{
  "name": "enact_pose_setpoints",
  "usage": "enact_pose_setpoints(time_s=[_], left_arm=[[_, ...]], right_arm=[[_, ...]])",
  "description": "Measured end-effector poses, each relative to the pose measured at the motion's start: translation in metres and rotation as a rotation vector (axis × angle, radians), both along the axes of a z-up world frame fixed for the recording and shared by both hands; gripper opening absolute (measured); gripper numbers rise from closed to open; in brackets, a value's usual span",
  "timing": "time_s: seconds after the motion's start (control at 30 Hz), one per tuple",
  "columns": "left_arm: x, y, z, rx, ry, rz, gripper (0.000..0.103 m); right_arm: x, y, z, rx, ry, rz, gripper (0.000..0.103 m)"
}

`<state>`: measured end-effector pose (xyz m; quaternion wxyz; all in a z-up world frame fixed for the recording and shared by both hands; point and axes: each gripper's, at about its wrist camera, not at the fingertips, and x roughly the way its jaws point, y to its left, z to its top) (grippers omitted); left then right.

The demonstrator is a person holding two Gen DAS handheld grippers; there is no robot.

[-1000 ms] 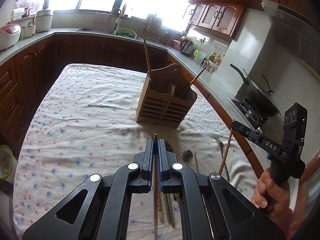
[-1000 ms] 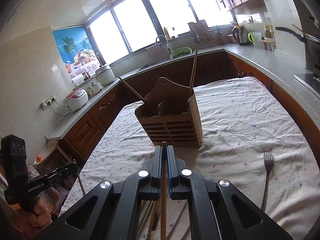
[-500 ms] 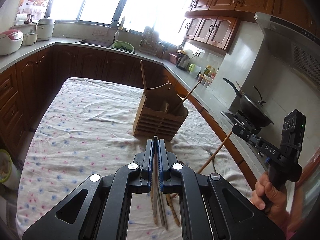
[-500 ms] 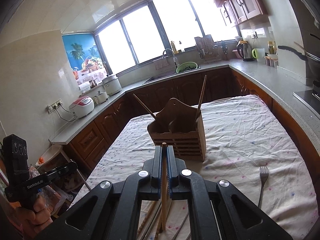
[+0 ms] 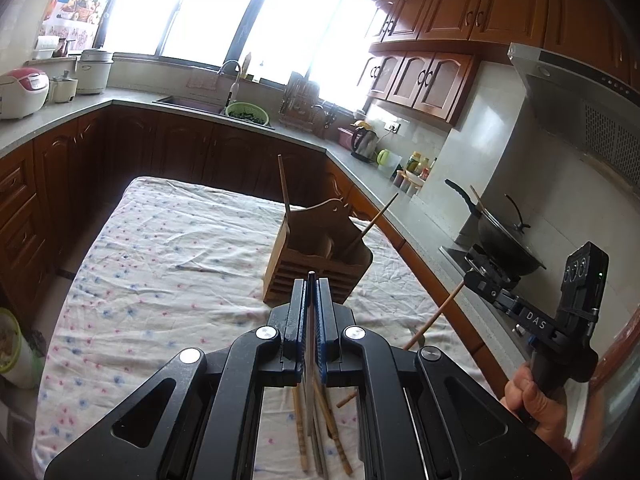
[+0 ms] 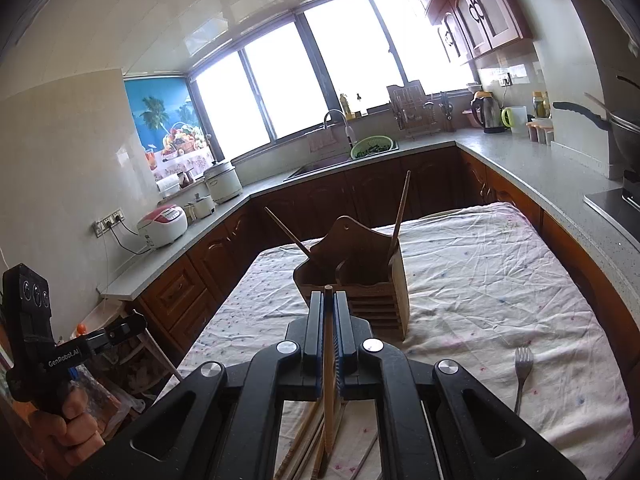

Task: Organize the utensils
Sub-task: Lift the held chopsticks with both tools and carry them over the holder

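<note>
My left gripper (image 5: pixel 311 283) is shut on a thin chopstick (image 5: pixel 310 332), held above the cloth in front of the wooden utensil holder (image 5: pixel 320 258). My right gripper (image 6: pixel 329 297) is shut on a wooden chopstick (image 6: pixel 329 360), also short of the utensil holder (image 6: pixel 362 280). Two chopsticks (image 6: pixel 401 208) stand slanted in the holder. In the left wrist view the right gripper (image 5: pixel 474 270) shows at the right, with its chopstick (image 5: pixel 434 314) hanging down from it. Several loose chopsticks (image 5: pixel 334 432) lie on the cloth below my jaws. A fork (image 6: pixel 522 364) lies to the right.
The table wears a flowered cloth (image 5: pixel 168 264). Dark wooden cabinets and a grey counter (image 6: pixel 532 164) ring it. A wok (image 5: pixel 504 244) sits on the stove at the right. A sink with a green colander (image 6: pixel 372 148), rice cookers (image 6: pixel 164 226) and a kettle (image 6: pixel 486 114) stand on the counter.
Both grippers have risen with their chopsticks still clamped. The holder now sits lower and farther off in both views, and the loose utensils on the cloth have dropped down the frame.
</note>
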<state>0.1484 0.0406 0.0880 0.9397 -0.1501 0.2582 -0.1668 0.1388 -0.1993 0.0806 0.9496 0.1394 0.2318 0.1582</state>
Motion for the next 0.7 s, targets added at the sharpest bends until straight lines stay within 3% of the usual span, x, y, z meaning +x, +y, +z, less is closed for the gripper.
enact_pose_setpoints(time_s=[0.4,0.7], left_arm=[[0.051,-0.001,0.051,-0.046,-0.134,0.047,0.003],[0.118,-0.001,0.083,-0.089,-0.214,0.128,0.003]], right_arm=[[0.037,-0.017,0.041,0.032,-0.110,-0.057,0.004],[0.092,-0.035,0.080,0.068,-0.210,-0.141,0.004]])
